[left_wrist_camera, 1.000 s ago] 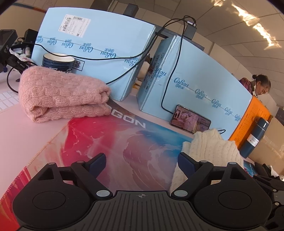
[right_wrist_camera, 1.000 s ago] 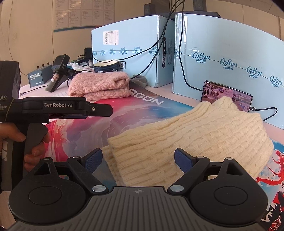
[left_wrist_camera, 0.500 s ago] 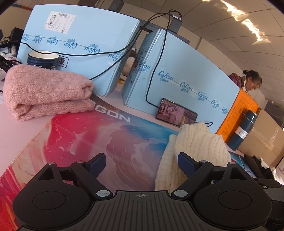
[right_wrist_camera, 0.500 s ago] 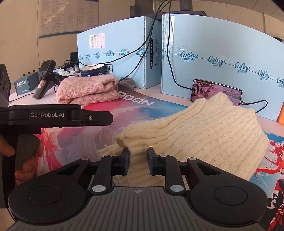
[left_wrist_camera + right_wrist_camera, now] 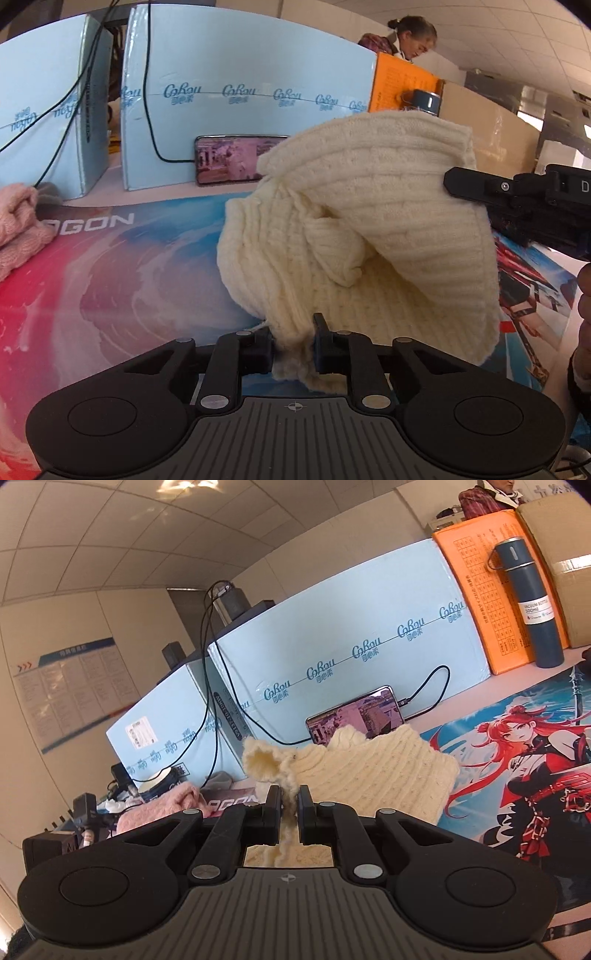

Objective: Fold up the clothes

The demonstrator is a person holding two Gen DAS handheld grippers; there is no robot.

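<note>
A cream knit sweater [image 5: 369, 229] is lifted off the printed desk mat [image 5: 110, 280], bunched and hanging. My left gripper [image 5: 293, 338] is shut on its lower edge. My right gripper [image 5: 289, 805] is shut on another edge of the cream sweater [image 5: 369, 771], raised and tilted; its body shows at the right of the left wrist view [image 5: 517, 195]. A folded pink knit sweater [image 5: 18, 229] lies at the mat's left end and shows in the right wrist view too [image 5: 159, 805].
Two light blue boxes [image 5: 236, 110] stand along the back with black cables. A phone [image 5: 229, 158] leans on one. An orange box [image 5: 491, 602] and a dark blue vacuum bottle [image 5: 532, 602] stand at the right. A person [image 5: 406, 37] is behind.
Both grippers have closed on the cream sweater and lifted it off the mat. The left gripper was open half a second ago; the right has risen and tilted upward.
</note>
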